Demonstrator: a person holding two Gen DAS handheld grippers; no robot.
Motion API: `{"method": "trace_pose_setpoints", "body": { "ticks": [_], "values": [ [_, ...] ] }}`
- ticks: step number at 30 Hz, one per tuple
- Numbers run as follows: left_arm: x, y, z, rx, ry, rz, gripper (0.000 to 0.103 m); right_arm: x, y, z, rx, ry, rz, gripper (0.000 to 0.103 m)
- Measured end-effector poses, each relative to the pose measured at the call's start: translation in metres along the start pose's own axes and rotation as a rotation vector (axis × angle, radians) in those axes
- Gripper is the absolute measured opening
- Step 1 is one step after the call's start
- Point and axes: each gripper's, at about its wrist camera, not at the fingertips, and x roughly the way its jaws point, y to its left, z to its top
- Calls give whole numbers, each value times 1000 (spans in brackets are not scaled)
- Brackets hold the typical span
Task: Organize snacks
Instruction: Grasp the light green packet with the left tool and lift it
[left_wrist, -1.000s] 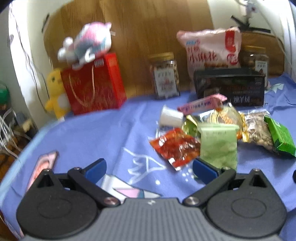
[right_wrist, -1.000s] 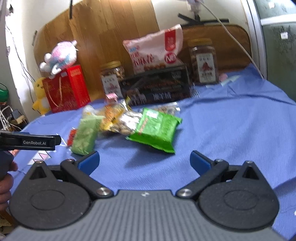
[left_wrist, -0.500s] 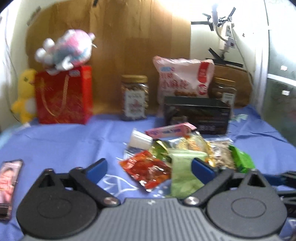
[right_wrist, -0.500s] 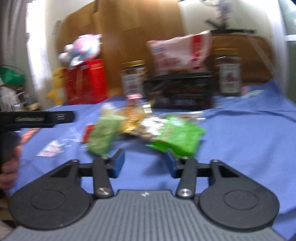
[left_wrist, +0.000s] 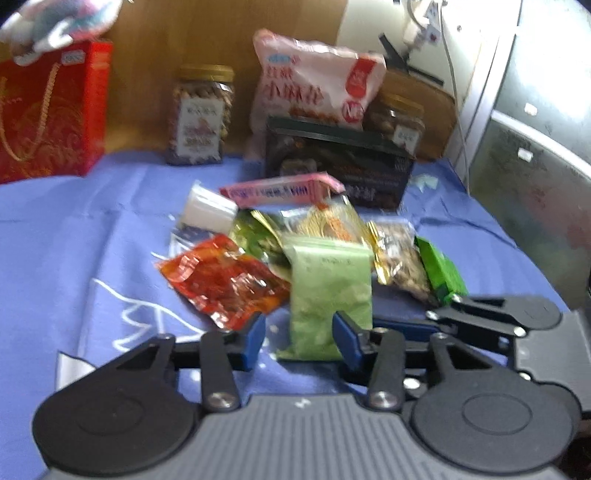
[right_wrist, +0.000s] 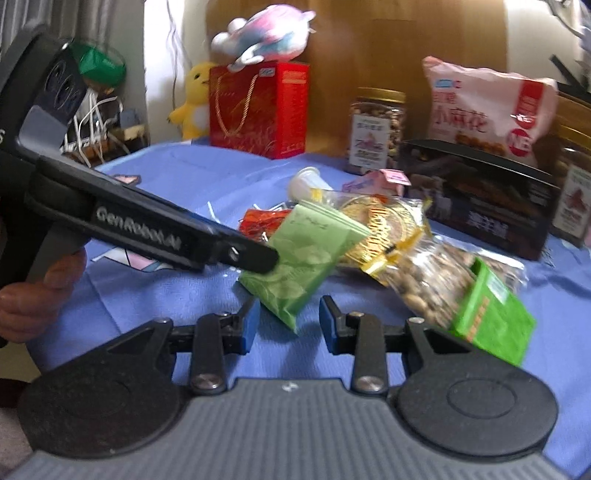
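Pale-green pouch (left_wrist: 328, 295) lies at near edge of snack pile on blue cloth (left_wrist: 74, 240). Left gripper (left_wrist: 299, 338) and right gripper (right_wrist: 288, 321) both narrowing, nothing pinched. Advice: seat pads on pouch edge, avoid red packet (left_wrist: 225, 280).

Pale green pouch (left_wrist: 330, 295), red packet (left_wrist: 225, 282), blue cloth (left_wrist: 74, 236)

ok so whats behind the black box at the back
Behind the black box a pink snack bag leans on the wooden board, with a brown-lidded jar at the box's right end. The box hides the lower part of both.
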Motion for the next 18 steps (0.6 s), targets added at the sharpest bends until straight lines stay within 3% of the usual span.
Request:
{"method": "trace_pose_setpoints", "body": {
  "ticks": [1, 2, 9, 13, 18],
  "values": [
    [1, 0, 0, -10, 2, -16, 37, 4, 0, 0, -11, 4, 3, 31],
    [1, 0, 1, -19, 5, -41, 28, 6, 2, 1, -15, -1, 9, 30],
    [-26, -13, 26, 6, -75, -106, 28, -26, -10, 21, 5, -97, 33, 29],
    [-23, -30, 67, 60, -140, -118, 28, -41, -34, 48, 26, -168, 12, 29],
    [22, -49, 132, 80, -171, -130, 28, -33, -86, 79, 64, -223, -72, 29]
  ]
}}
